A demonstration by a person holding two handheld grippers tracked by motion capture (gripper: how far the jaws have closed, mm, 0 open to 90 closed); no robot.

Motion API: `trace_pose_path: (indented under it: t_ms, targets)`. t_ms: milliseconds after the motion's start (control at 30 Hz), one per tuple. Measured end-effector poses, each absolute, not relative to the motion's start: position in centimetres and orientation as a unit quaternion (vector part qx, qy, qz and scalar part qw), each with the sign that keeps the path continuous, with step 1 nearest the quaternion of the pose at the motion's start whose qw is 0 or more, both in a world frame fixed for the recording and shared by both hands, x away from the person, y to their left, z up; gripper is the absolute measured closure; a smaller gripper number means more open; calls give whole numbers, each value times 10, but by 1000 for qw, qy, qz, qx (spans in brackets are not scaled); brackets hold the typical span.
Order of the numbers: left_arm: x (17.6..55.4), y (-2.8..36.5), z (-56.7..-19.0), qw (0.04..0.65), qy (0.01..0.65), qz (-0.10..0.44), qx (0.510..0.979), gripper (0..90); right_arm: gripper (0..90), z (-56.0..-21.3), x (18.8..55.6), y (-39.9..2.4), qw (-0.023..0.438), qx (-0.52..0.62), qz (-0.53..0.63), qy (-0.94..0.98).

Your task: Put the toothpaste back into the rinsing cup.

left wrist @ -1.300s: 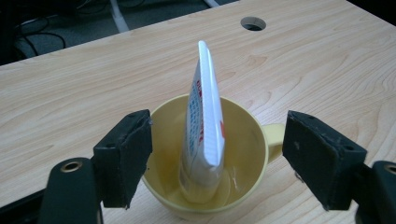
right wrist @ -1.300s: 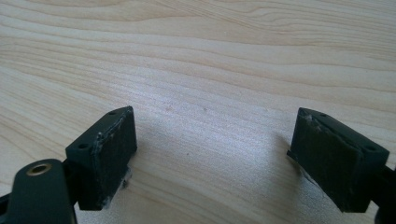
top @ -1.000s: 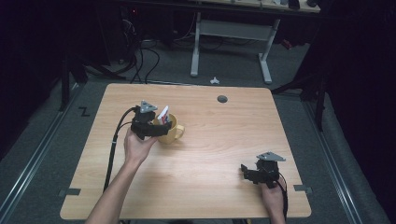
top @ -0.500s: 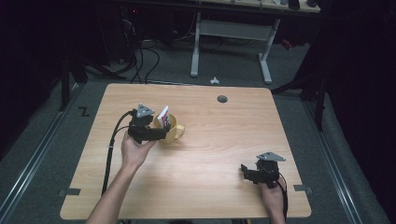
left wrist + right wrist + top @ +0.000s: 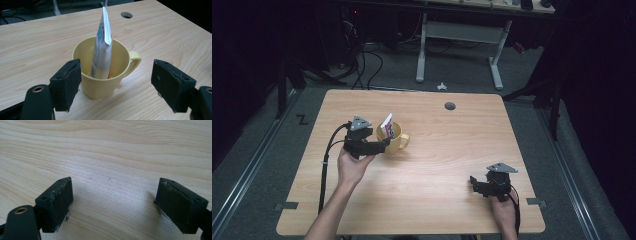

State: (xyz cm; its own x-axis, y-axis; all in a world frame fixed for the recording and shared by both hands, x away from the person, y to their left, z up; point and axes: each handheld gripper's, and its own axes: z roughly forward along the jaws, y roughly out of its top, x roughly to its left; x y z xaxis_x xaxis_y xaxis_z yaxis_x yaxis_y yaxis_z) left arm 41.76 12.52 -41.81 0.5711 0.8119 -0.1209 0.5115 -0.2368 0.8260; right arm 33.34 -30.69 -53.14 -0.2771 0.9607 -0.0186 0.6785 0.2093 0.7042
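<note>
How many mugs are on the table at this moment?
1. A yellow mug stands on the table's left half, just ahead of the open left gripper, with a packet standing inside it. Nothing on the table seems able to hide another.

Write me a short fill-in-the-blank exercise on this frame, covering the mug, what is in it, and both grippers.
1. The yellow mug holds an upright ____.
2. The left gripper has its jaws ____ on either side of the mug, not gripping it.
3. The right gripper is open over bare ____.
4. In the high view, the mug's handle points toward the table's ____ side.

Missing words: packet; open; table; right
</note>
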Motion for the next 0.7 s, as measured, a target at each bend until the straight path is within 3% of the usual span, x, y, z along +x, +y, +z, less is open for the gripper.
trace_pose_path:
  t_ms: [700]
  targets:
    - [402,141,-419,453,437,182,755,258,144,-531,333,-307,236,553,299,741]
